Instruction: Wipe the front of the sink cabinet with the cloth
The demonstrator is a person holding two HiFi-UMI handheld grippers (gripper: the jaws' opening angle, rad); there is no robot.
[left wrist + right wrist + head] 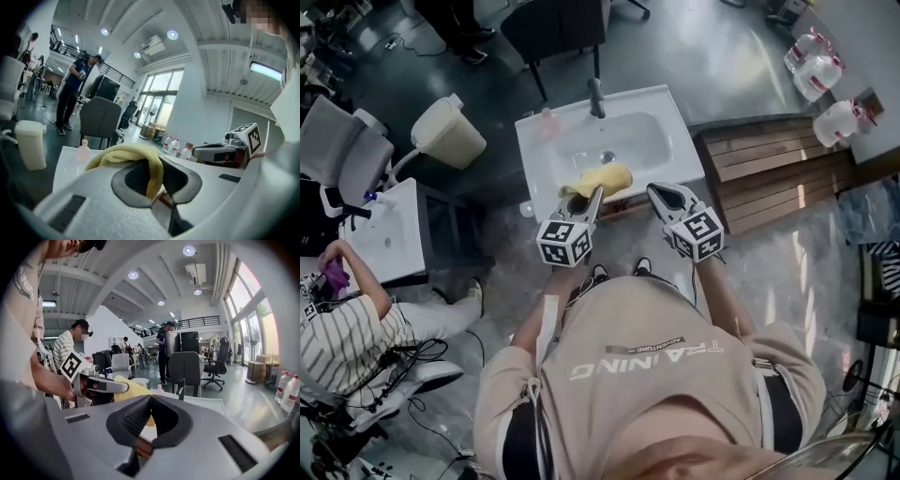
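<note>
The biggest risk, as I judge it, is the cloth (602, 177) slipping free. It is pinched by one fold only, and most of it bulges loose over the jaw tips. Dragging it down a flat cabinet face could tug that fold out, or leave the hard jaw tips scraping the surface instead of the fabric. The bunched cloth would also wipe only a narrow stripe unless it is pressed flat.

The second risk is a knock between the two tools. The right gripper (655, 191) sits just beside the left one, at its 3 o'clock, so a sideways wipe could bump them together.

The left gripper (155, 183) is clamped shut on the yellow cloth, which shows between its dark pads and drapes over the top of them. In the head view the cloth lies at the 6 o'clock edge of the sink (534, 141), opposite the faucet (596, 97) at 12 o'clock. It is up at rim level, not on the cabinet front, which is almost hidden from above. The wipe looks not yet begun.

The right gripper has its jaws pressed together with nothing between them.
</note>
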